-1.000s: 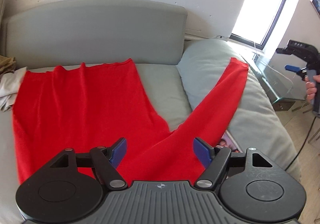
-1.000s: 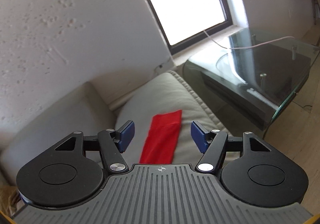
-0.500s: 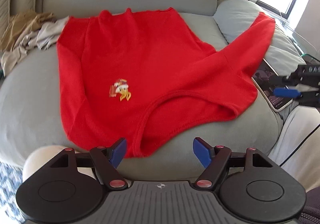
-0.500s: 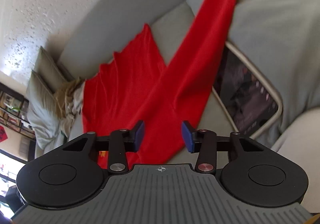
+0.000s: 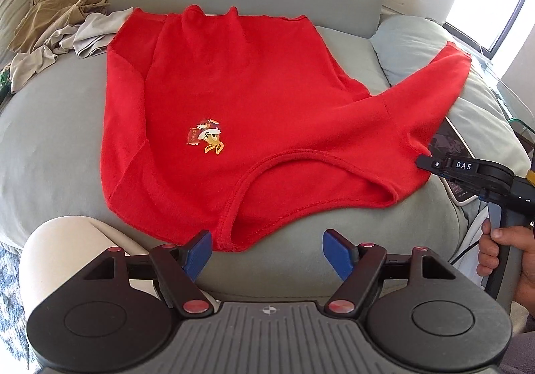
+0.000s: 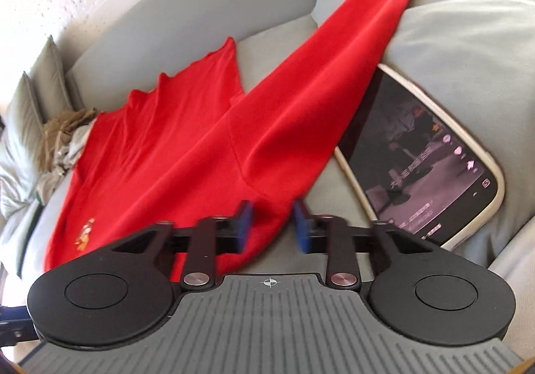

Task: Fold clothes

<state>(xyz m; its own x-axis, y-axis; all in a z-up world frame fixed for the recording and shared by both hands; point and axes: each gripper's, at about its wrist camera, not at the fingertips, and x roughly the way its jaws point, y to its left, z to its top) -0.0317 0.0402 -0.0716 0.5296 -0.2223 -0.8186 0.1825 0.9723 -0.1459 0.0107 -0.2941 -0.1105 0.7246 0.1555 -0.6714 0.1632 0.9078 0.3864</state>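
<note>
A red long-sleeved shirt (image 5: 254, 100) with a small cartoon emblem (image 5: 207, 136) lies flat on the grey sofa seat (image 5: 50, 140), collar toward me and hem at the backrest. Its right sleeve (image 5: 431, 86) stretches out over a cushion; the other sleeve lies along the body. My left gripper (image 5: 267, 253) hovers open just in front of the collar (image 5: 240, 207), holding nothing. My right gripper (image 6: 272, 223) is at the shirt's right shoulder (image 6: 267, 173). Its jaws are closing with a gap still between them, and red cloth sits in that gap. In the left wrist view the right gripper (image 5: 424, 162) has its tip at the shoulder's edge.
A tablet (image 6: 418, 156) with a lit screen lies beside the sleeve, partly under it. A heap of beige clothes (image 5: 57, 26) sits at the back left. A person's knee (image 5: 67, 247) is at the near left, and a hand (image 5: 508, 247) holds the right gripper's handle.
The left gripper drew back from over the shirt to its collar end. The right gripper swung down from the window to the shirt's shoulder, and its jaws narrowed.
</note>
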